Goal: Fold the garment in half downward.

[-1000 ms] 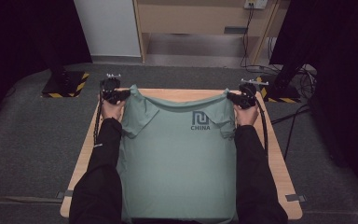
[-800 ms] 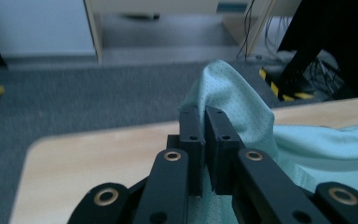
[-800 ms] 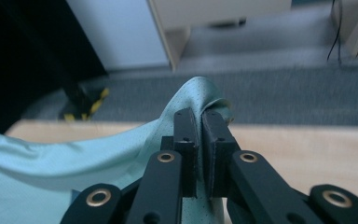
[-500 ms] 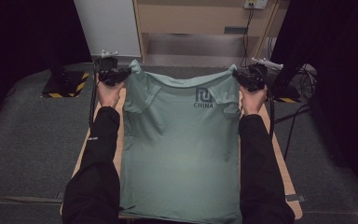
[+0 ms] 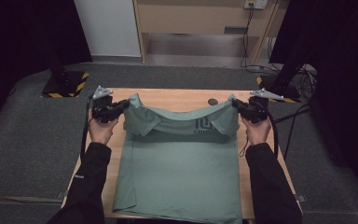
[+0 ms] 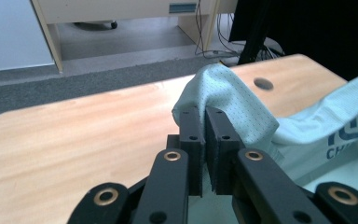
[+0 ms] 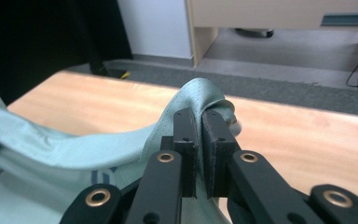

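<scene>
Green shirt [image 5: 182, 172] lies on the table [image 5: 177, 95], top edge lifted. Left gripper [image 5: 121, 106] and right gripper [image 5: 237, 103] each clamp a shoulder corner (good holds); cloth looks light, limp, sags between.

Pale green T-shirt [image 5: 182, 168] with dark lettering, light wood table [image 5: 177, 95], black grippers' fingers [image 6: 189, 135]

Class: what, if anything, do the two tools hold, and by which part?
Both hold the green T-shirt: left tool and right tool each pinch a shoulder corner.
</scene>
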### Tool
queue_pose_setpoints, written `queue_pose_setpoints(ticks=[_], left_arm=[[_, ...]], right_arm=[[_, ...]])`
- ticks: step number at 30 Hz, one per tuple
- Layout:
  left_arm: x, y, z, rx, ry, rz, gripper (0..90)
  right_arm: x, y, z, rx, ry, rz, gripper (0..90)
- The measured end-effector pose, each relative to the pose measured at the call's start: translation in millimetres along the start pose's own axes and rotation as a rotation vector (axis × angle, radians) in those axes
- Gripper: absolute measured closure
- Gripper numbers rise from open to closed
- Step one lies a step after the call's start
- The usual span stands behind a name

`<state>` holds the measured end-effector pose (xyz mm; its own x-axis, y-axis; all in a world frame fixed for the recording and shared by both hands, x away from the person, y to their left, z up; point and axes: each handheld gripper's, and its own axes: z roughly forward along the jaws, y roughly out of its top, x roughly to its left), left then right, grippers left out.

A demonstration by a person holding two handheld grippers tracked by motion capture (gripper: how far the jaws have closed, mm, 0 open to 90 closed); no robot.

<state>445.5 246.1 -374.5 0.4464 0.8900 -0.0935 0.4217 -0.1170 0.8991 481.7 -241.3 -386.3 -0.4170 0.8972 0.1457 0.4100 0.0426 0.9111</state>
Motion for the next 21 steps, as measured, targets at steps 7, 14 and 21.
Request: queue_pose_setpoints(ticks=[7, 14, 21], left_arm=[[-17.4, -34.0, -24.3, 0.024, -0.023, 0.021, 85.6], [-28.6, -70.0, -37.3, 0.084, -0.03, -0.004, 85.6], [-42.9, -99.4, -45.9, 0.16, -0.037, -0.008, 85.5]], right_arm=[[16.2, -30.0, -26.3, 0.056, 0.013, -0.051, 85.7], [28.0, -55.6, -49.0, 0.091, 0.028, -0.082, 85.7], [37.1, -86.9, -67.6, 0.135, 0.034, -0.101, 85.6]])
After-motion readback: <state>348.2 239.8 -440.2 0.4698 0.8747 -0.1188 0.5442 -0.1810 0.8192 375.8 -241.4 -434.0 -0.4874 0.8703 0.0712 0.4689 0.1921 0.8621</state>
